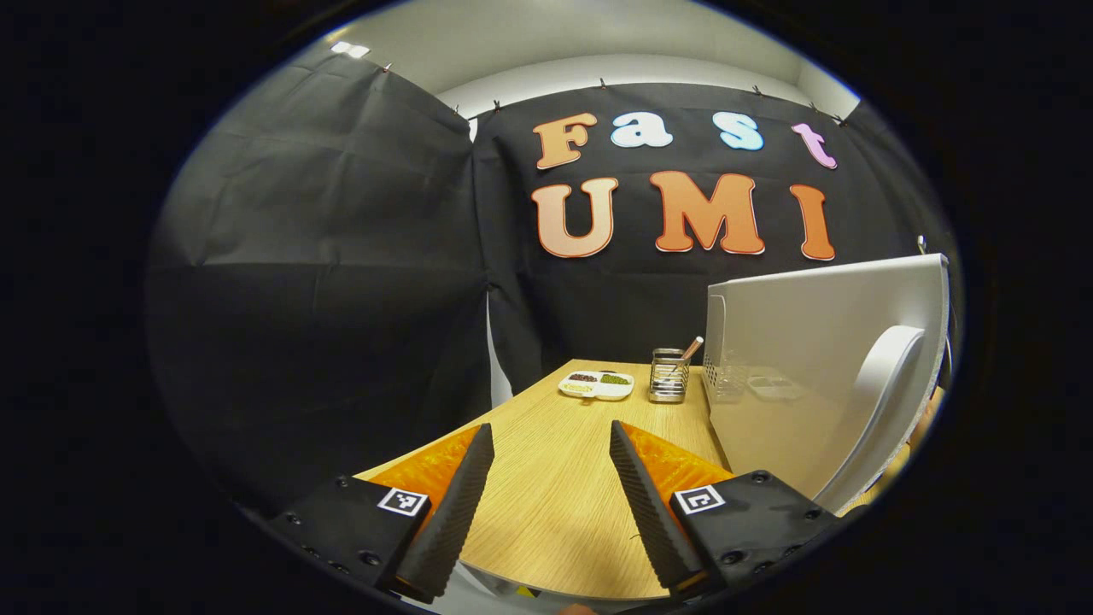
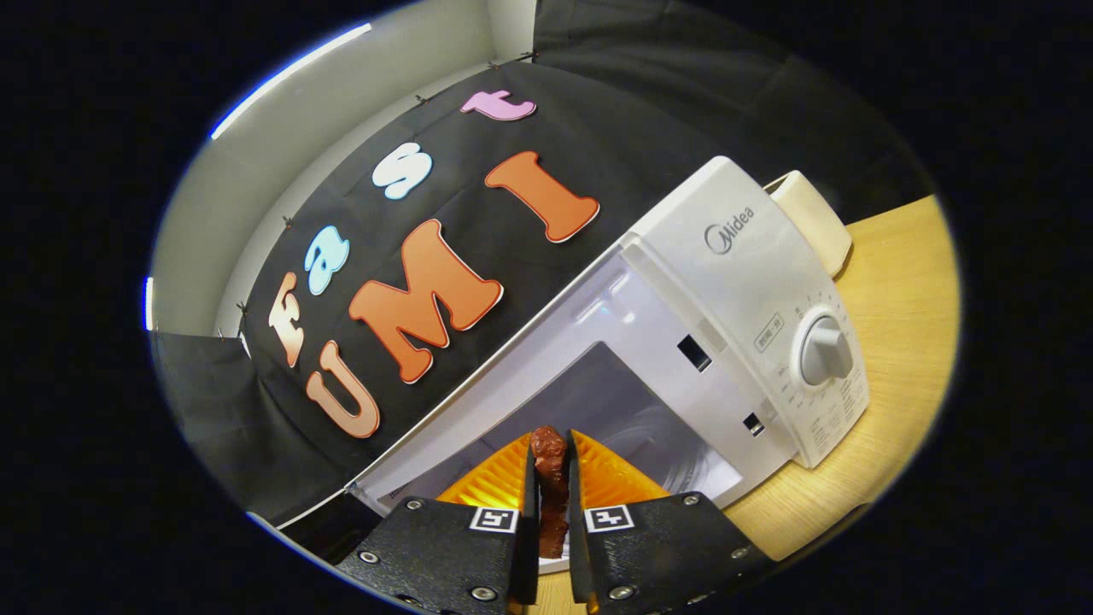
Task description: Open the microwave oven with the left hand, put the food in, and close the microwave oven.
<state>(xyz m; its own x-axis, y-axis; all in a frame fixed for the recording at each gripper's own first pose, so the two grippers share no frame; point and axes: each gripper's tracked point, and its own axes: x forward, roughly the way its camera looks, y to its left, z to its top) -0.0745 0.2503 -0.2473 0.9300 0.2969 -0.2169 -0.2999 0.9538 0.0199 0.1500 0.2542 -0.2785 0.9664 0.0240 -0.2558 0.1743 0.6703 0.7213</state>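
Now right gripper [image 2: 552, 465] clamps food [image 2: 549, 478] before open microwave [image 2: 751, 316] cavity; left gripper [image 1: 551, 478] spread, empty.

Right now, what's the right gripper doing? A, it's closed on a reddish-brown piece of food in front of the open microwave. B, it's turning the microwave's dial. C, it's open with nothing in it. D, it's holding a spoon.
A: in the right gripper view, the right gripper is shut on a reddish-brown piece of food, pointing at the open cavity of the microwave.
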